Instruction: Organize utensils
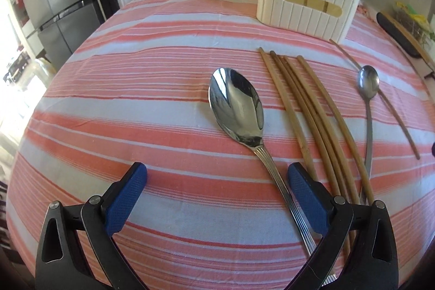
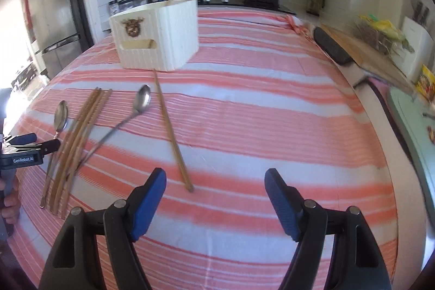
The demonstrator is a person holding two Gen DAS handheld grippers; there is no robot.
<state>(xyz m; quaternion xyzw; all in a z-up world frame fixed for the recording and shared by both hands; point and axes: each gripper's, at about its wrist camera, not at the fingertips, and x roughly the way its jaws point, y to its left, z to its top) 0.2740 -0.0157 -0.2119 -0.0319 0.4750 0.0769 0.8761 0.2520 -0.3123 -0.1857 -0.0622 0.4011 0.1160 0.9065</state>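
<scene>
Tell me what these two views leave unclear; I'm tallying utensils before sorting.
- Inside of the white holder: its walls hide everything but two stick tips above the rim, both views.
- Big spoon handle end: left wrist view, behind the left gripper finger.
- Bundled chopsticks: right wrist view, blurred and overlapping; count uncertain.
- Counter clutter, right wrist view: smeared.

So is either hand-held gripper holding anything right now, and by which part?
Nothing is held. The left hand-held gripper is open over the large spoon, its handle between the fingers untouched. The right hand-held gripper is open and empty.
</scene>
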